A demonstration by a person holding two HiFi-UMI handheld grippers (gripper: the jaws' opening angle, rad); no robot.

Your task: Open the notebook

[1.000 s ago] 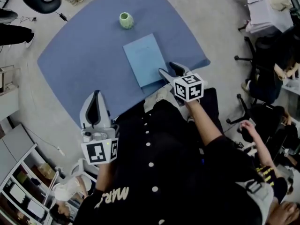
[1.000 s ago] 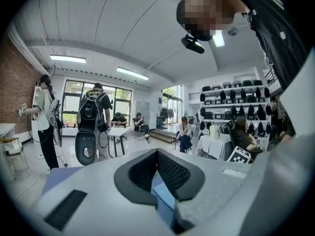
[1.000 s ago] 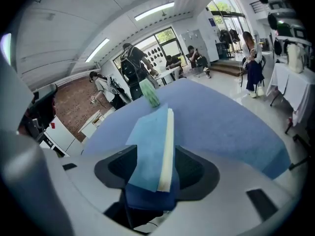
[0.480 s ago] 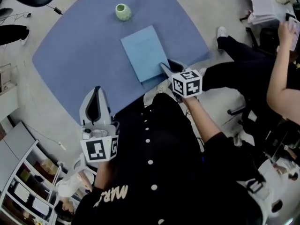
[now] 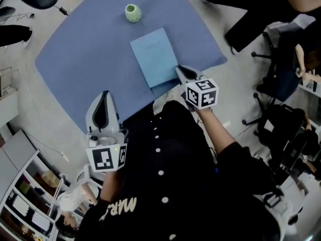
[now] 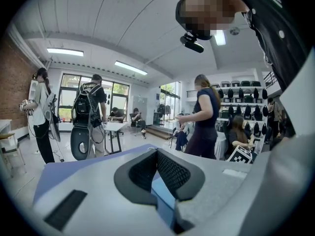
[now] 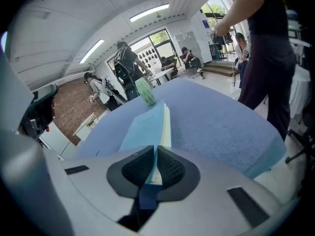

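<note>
- You are holding the right gripper (image 5: 184, 73) at the near right corner of the notebook (image 5: 154, 56), tilting it downward toward the blue cloth (image 5: 85, 54).
- Its jaws are closing. In the right gripper view, the near edge of the notebook's light blue cover is passing between the two dark pads, and they are pinching it on both sides.
- In that same view, the pale edge of the page block is showing just to the right of the cover.
- The notebook is lying on the blue cloth, roughly in its middle, with its long side running away from you.
- A small green vase (image 5: 132, 12) is standing upright on the cloth beyond the notebook's far end, apart from it.
- You are carrying the left gripper (image 5: 104, 100) over the near left edge of the cloth, well apart from the notebook.
- Its jaws are meeting at the tips and are gripping nothing.
- A person in dark clothes (image 7: 266, 58) is standing just beside the right side of the cloth.
</note>
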